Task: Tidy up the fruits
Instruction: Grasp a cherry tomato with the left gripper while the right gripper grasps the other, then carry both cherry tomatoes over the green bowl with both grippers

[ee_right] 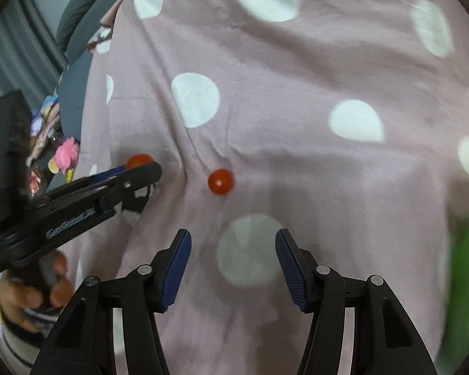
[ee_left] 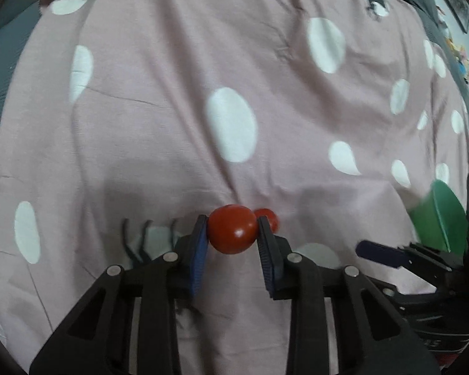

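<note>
My left gripper [ee_left: 233,229] is shut on a large red tomato [ee_left: 232,228], held just above the pink dotted cloth [ee_left: 172,125]. A smaller red tomato [ee_left: 269,217] lies on the cloth just behind its right finger. In the right wrist view the left gripper [ee_right: 140,168] comes in from the left, with the held tomato [ee_right: 138,160] partly hidden behind it. The small tomato [ee_right: 221,181] lies on the cloth ahead of my right gripper [ee_right: 233,262], which is open and empty above a white dot.
A green container [ee_left: 441,218] sits at the right edge of the cloth and shows as a green blur [ee_right: 466,265] in the right wrist view. Toys and clutter [ee_right: 62,156] lie beyond the cloth's left edge, with grey bedding [ee_right: 75,40] beyond.
</note>
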`<state>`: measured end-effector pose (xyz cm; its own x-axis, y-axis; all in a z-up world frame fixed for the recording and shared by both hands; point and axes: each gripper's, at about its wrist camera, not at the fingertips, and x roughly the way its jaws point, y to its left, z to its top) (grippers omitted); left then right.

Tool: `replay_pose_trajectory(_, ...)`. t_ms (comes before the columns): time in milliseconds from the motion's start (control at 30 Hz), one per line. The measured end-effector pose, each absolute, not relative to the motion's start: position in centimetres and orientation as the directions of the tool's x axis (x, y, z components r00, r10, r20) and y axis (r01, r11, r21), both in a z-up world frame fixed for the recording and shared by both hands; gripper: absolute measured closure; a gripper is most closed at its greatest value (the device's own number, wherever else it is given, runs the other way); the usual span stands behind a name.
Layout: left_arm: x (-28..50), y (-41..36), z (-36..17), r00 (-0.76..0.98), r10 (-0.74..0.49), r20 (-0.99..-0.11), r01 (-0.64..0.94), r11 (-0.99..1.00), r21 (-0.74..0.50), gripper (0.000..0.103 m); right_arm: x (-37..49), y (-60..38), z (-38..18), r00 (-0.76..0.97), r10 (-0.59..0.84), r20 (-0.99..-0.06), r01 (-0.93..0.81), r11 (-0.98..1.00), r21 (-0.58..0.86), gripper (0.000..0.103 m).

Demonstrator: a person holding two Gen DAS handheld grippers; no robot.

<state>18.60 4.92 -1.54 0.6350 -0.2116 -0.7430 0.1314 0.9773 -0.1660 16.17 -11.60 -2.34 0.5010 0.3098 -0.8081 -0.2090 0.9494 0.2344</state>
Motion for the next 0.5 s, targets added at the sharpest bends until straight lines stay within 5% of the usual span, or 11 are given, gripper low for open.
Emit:
replay_pose_trajectory(200, 19.4, 6.2, -2.5, 0.626, -0.212, -0.750, 0.111, 0.977, -0.183, 0.073, 19.9, -8.3, -4.1, 0.502, 0.292, -0.814, -0.268, 0.947, 0.174, 0.046)
replay_pose_trajectory(500, 18.7, 7.6, -2.6, 0.628, -0.213, -0.748, 0.097, 0.976, -0.196, 0.073, 21.7, -5.9, -6.9, 0.501, 0.214, -0.839, -0.264, 0.961, 0.087, 0.067)
